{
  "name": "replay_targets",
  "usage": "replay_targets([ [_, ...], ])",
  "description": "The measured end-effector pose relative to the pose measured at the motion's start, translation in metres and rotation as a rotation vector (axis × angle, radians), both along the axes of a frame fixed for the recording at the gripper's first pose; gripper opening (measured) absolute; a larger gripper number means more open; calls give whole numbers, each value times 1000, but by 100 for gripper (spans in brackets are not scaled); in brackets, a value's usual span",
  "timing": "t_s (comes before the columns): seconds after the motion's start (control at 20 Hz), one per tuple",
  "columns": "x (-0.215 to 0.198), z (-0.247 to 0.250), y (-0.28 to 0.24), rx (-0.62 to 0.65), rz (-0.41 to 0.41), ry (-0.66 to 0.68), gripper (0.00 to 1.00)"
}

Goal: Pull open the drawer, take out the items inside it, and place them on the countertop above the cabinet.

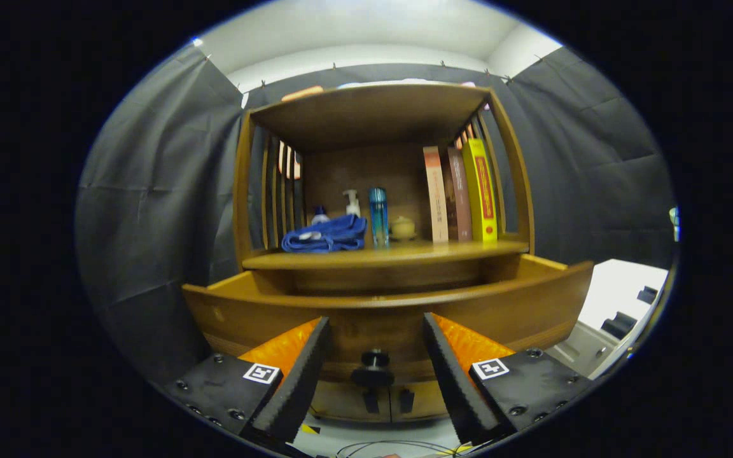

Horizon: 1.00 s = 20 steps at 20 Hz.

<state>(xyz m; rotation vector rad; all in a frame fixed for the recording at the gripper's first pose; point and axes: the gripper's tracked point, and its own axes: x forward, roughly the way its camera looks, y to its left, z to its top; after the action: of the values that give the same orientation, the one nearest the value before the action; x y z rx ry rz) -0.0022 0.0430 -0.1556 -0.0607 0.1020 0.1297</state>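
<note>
A wooden cabinet stands ahead with its drawer (392,305) pulled out toward me. The drawer's inside is hidden behind its front panel. A dark round knob (373,367) sticks out of the drawer front, between my fingers and untouched by either. My gripper (376,327) is open, its fingers wide apart on either side of the knob and level with the drawer front. Above the drawer lies the countertop (404,253). On it rest a folded blue cloth (327,235), a white pump bottle (352,202), a blue bottle (378,217) and a small yellowish jar (403,227).
Several upright books (462,194) lean at the countertop's right end, under the cabinet's top board (373,105). Slatted sides close the shelf left and right. Two small doors (392,401) sit below the drawer. A white table with dark parts (621,305) stands to the right.
</note>
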Motion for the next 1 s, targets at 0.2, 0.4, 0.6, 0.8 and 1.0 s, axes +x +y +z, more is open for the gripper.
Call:
replay_targets([
  [0.2, 37, 63, 14, -34, 38, -20, 95],
  [0.4, 96, 81, 38, -114, 99, 53, 95],
  [0.6, 137, 20, 56, -194, 130, 286, 94],
  [0.8, 143, -64, 49, -227, 102, 539, 94],
  [1.0, 141, -118, 23, -249, 26, 689, 94],
])
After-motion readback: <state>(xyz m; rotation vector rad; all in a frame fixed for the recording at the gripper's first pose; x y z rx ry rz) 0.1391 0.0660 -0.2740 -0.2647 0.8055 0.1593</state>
